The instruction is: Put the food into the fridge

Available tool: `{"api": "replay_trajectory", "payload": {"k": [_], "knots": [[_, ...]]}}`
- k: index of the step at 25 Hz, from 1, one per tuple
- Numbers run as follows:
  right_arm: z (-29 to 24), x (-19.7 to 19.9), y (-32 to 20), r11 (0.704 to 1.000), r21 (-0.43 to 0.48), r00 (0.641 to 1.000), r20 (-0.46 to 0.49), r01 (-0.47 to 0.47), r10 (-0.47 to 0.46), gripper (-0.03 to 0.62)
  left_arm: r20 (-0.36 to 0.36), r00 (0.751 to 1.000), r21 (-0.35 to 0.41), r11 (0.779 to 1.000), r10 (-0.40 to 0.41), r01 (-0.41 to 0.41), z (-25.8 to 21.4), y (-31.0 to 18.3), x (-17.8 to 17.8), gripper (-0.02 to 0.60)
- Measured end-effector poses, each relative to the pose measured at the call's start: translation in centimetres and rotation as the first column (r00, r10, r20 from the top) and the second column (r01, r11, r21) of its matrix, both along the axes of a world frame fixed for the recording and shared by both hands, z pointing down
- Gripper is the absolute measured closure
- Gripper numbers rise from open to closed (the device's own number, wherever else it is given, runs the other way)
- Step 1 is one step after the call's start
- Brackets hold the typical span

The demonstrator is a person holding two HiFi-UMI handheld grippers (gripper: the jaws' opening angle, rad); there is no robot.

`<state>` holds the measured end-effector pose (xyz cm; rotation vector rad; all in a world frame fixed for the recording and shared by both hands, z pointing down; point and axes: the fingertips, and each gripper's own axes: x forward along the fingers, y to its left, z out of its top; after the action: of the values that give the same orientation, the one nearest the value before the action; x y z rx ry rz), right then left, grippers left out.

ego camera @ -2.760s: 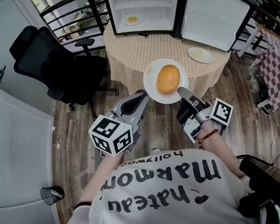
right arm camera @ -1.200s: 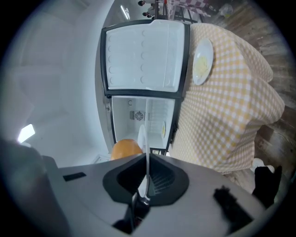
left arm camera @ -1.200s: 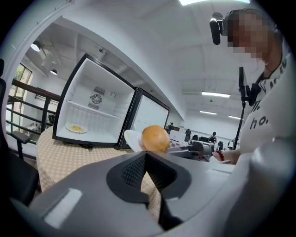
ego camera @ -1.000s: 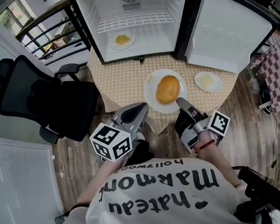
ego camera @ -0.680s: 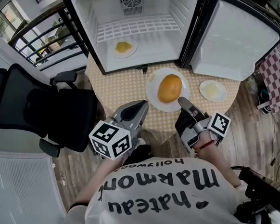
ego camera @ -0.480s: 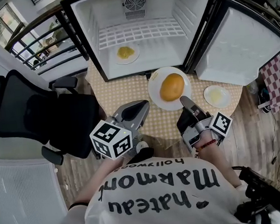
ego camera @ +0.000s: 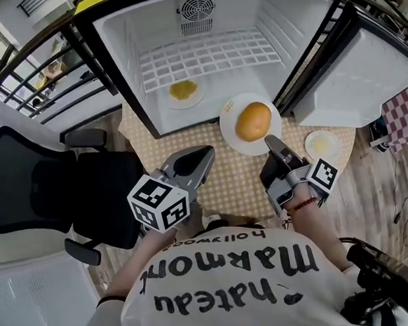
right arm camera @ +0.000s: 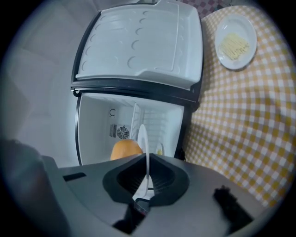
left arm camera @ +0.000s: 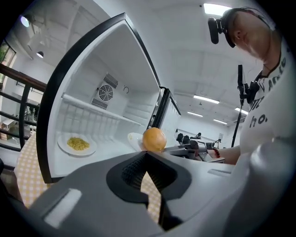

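Colour-wise: golden-orange round bun [ego camera: 253, 120] on a plain white round plate [ego camera: 229, 130], beige-and-white checked tablecloth [ego camera: 233, 177] mid-frame, small fridge [ego camera: 285, 33] up top white inside with a black frame, black office chair [ego camera: 44, 185] at left, red-and-white checked cloth [ego camera: 405, 108] at the right edge, white T-shirt [ego camera: 228, 290] with black lettering at the bottom.

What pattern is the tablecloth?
The tablecloth is yellow-and-white checked, clearest in the right gripper view.

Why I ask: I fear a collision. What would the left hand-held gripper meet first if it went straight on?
Probably the bun on the white plate held by the right hand-held gripper; it sits right above the left hand-held gripper's tips in its view. Depth is unclear.
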<state>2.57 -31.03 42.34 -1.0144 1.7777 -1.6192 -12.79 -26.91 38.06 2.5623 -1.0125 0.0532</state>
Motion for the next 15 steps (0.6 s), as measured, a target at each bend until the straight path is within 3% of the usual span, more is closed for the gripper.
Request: {"api": "replay_trajectory", "payload": {"k": [10, 15], "knots": [[2.2, -0.2, -4.2, 0.990, -0.092, 0.991, -0.092, -0.105, 0.096, 0.571, -0.016, 0.999, -0.030, 0.999, 0.035, -0.035, 1.6, -2.4, -1.7, 0.574], [2.9, -0.7, -6.7, 0.990, -0.093, 0.979, -0.184, -0.107, 0.088, 0.571, -0.021, 0.999, -0.055, 0.998, 0.027, -0.028, 2.9, -3.1, -3.0, 0.574]]}}
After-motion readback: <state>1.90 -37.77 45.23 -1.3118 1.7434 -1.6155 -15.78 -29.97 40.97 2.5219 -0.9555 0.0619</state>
